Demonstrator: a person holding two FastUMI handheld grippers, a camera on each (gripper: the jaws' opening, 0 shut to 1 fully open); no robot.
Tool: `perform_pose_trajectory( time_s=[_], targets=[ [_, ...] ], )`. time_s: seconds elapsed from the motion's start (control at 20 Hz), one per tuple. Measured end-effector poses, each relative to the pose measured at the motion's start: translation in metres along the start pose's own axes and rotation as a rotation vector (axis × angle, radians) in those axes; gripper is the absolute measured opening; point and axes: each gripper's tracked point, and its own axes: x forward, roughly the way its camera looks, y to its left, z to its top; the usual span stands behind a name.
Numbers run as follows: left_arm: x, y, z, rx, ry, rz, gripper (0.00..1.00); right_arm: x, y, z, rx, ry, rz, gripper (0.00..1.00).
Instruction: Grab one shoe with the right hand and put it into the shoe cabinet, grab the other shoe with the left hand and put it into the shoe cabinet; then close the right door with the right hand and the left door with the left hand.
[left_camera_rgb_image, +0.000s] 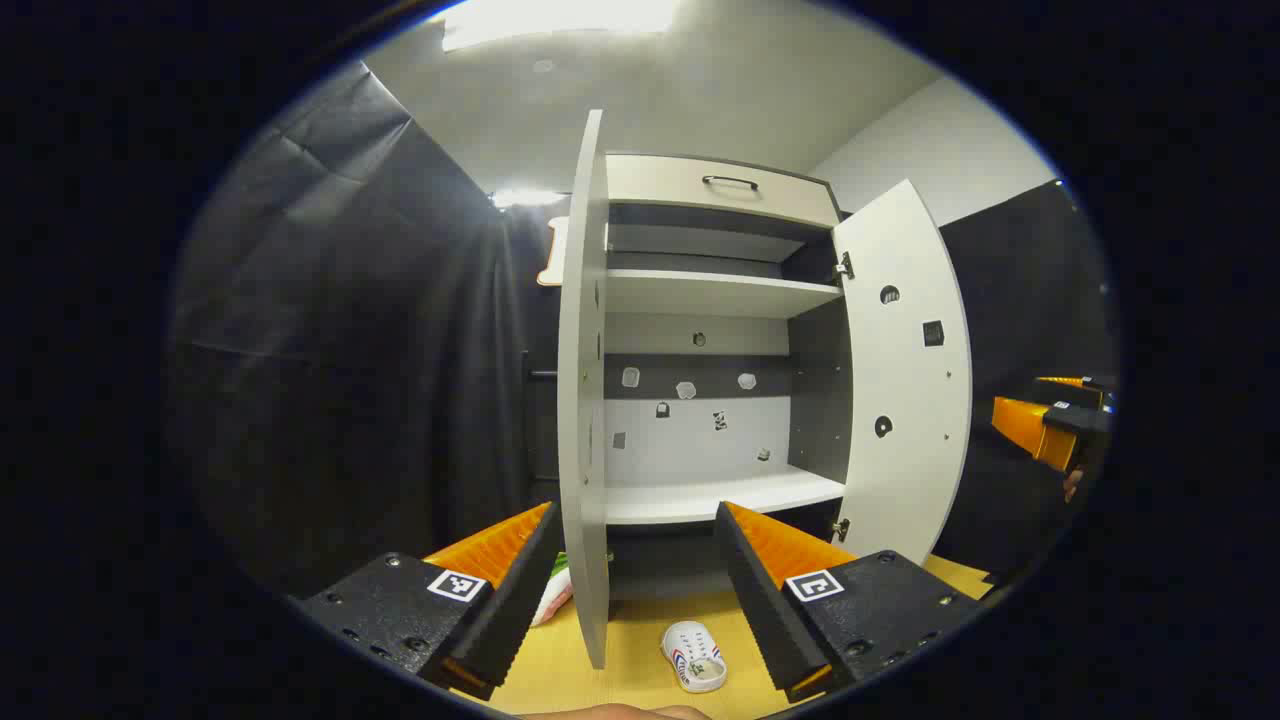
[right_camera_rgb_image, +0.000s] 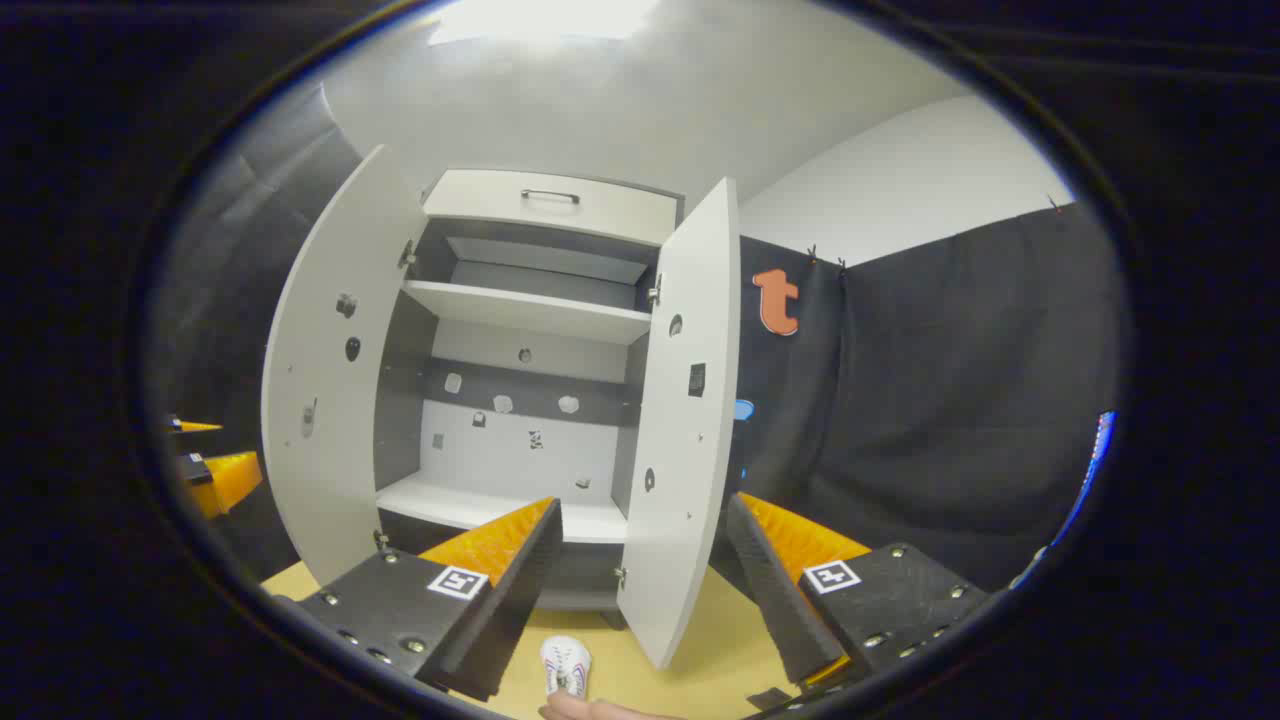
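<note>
Below my released right claw (right_camera_rgb_image: 640, 590) lies a small white shoe (right_camera_rgb_image: 565, 665) on the counter (right_camera_rgb_image: 720, 640); light, soft, I judge; grip its sides. Left claw (left_camera_rgb_image: 635, 590) released.

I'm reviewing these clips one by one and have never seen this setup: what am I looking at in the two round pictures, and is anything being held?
There is no robot here. A person holds a two-finger gripper in each hand, and a fisheye camera rides on each one, looking forward along its fingers.

In the left gripper view, the left gripper shows at the bottom, jaws apart with nothing between them. The right gripper view shows the right gripper the same way, open and empty.

Both face a shoe cabinet with its left door and right door open. Its shelves look bare.

On the yellowish floor in front lies a small white shoe. A second shoe peeks out behind the left door's lower edge. Neither is stored yet.
</note>
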Motion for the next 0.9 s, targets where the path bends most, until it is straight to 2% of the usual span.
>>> perform_pose_trajectory(
  time_s=[0.05,0.1,0.2,0.25,0.3,0.35,0.4,0.45,0.55,0.65,0.7,0.85,0.9],
  targets=[
    [0.001,0.003,0.002,0.004,-0.005,0.008,0.90,0.000,0.002,0.000,-0.001,-0.003,0.002,0.99],
    [0.002,0.004,0.003,0.007,-0.010,0.014,0.93,0.001,0.005,-0.003,0.007,-0.006,0.001,0.99],
    [0.004,0.001,0.005,0.008,-0.019,0.010,0.93,0.006,0.020,-0.009,0.047,0.008,0.049,0.96],
    [0.006,-0.001,0.005,0.009,-0.018,0.007,0.89,0.011,0.022,-0.016,0.069,0.033,0.057,0.99],
    [0.008,-0.004,0.004,0.006,-0.014,0.004,0.93,0.017,0.024,-0.020,0.100,0.059,0.067,0.99],
    [0.009,-0.007,0.004,0.006,-0.011,0.000,0.90,0.026,0.029,-0.021,0.117,0.078,0.081,0.99],
    [0.010,-0.010,0.005,0.004,-0.017,-0.006,0.93,0.039,0.031,-0.018,0.130,0.070,0.088,0.96],
    [0.010,-0.012,0.007,0.006,-0.022,-0.009,0.93,0.053,0.029,-0.013,0.138,0.064,0.075,0.99],
    [0.011,-0.012,0.005,0.023,-0.027,-0.002,0.93,0.067,0.026,-0.016,0.147,0.069,0.042,0.99],
    [0.008,-0.008,0.002,0.032,-0.020,0.008,0.93,0.065,0.036,-0.017,0.140,0.073,0.061,0.96],
    [0.008,-0.007,-0.001,0.030,-0.013,0.014,0.93,0.061,0.044,-0.018,0.131,0.072,0.076,0.99],
    [0.012,-0.005,-0.006,0.023,0.002,0.022,0.93,0.045,0.068,-0.033,0.098,0.087,0.127,0.99],
    [0.014,-0.005,-0.009,0.020,0.002,0.022,0.93,0.040,0.074,-0.040,0.091,0.102,0.137,0.96]
  ],
)
